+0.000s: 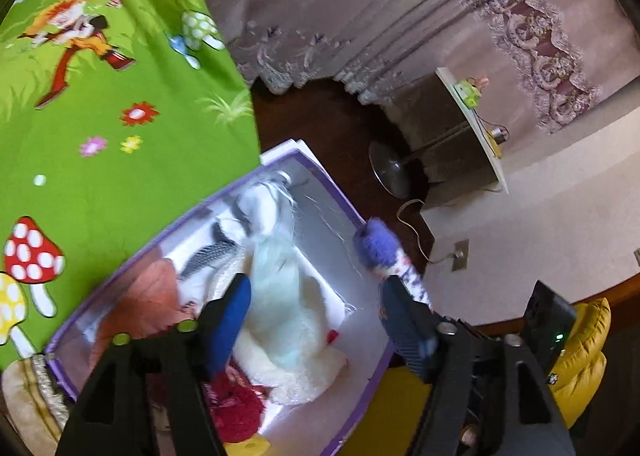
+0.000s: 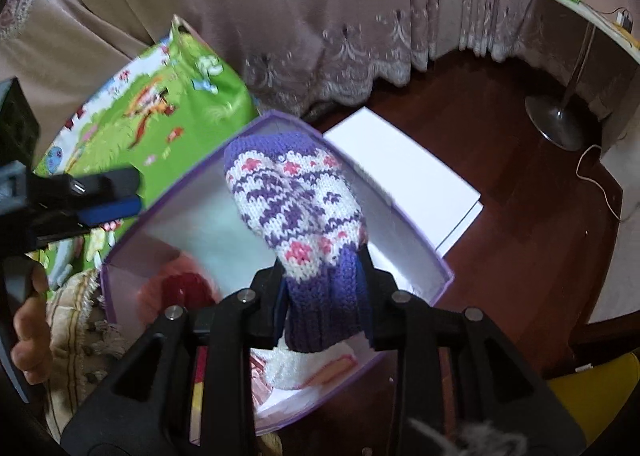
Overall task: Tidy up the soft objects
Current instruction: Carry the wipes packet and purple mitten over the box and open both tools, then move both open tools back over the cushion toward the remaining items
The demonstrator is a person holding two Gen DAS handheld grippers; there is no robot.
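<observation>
- Your right gripper (image 2: 323, 296) is clenched on the ribbed purple cuff of the knitted mitten (image 2: 296, 212), so the patterned body stands up and forward from the fingers, clear of them and free to drop once you let go.
- The mitten hangs over the purple-rimmed box (image 2: 404, 212), just ahead of and below the right gripper; that looks like a deliberate line-up for a drop inside, not onto the rim.
- Your left gripper (image 1: 316, 308) is spread wide and holds nothing; its blue-padded fingers (image 1: 232, 320) hover above the box's contents, probably kept apart to leave room for the incoming mitten.
- Under the left gripper the box already holds soft things: a fluffy white piece (image 1: 292, 336), a red knitted item (image 1: 236, 408) and some striped cloth (image 1: 212, 252). The sorting seems well along.
- Beyond the box, further from the right gripper, a flat white lid (image 2: 404, 176) lies on the dark floor, set aside so the opening stays free.
- To the left gripper's left is the green cartoon mat (image 1: 120, 136), touching the box's side.
- Lower the mitten before you let go; the box wall nearest the right gripper is close.
</observation>
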